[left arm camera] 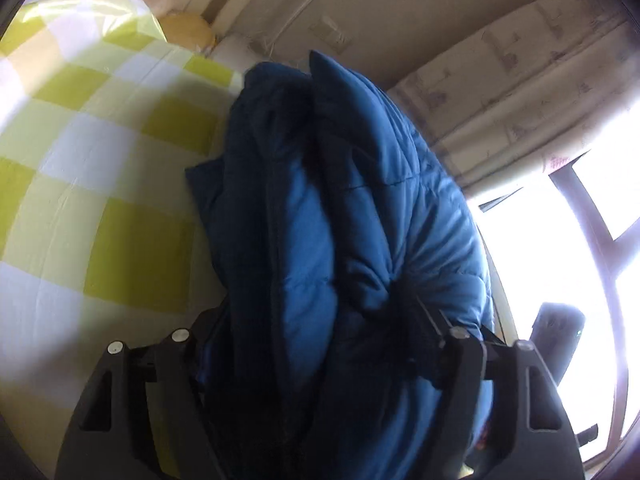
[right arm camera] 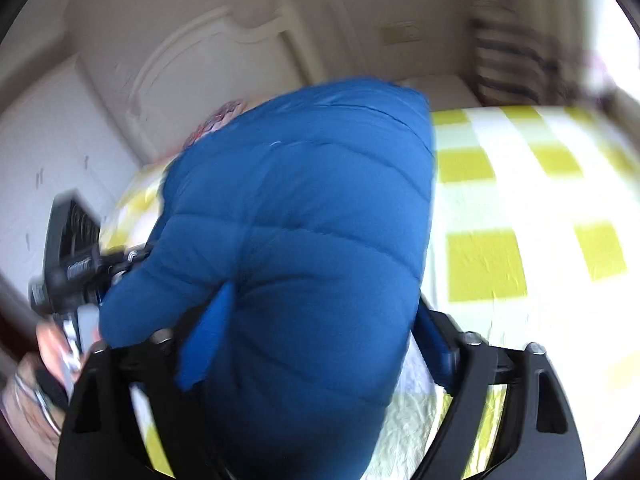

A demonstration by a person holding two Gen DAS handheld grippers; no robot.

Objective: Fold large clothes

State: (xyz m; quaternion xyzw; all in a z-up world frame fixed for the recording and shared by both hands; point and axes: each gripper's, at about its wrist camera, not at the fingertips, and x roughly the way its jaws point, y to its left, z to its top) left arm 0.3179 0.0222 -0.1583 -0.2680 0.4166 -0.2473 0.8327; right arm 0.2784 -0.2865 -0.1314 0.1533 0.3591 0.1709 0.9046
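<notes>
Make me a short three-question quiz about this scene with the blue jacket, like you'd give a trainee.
1. True or false: the puffy blue jacket sits between the fingers of both the left claw and the right claw.
2. What pattern covers the bedspread under the jacket?
A. Yellow and white checks
B. Red stripes
C. Plain grey
3. In the left wrist view, what bright feature stands to the right of the jacket?

Key:
1. True; quilted fabric fills the gap in each wrist view.
2. A
3. A window, with a pale curtain above it.
</notes>
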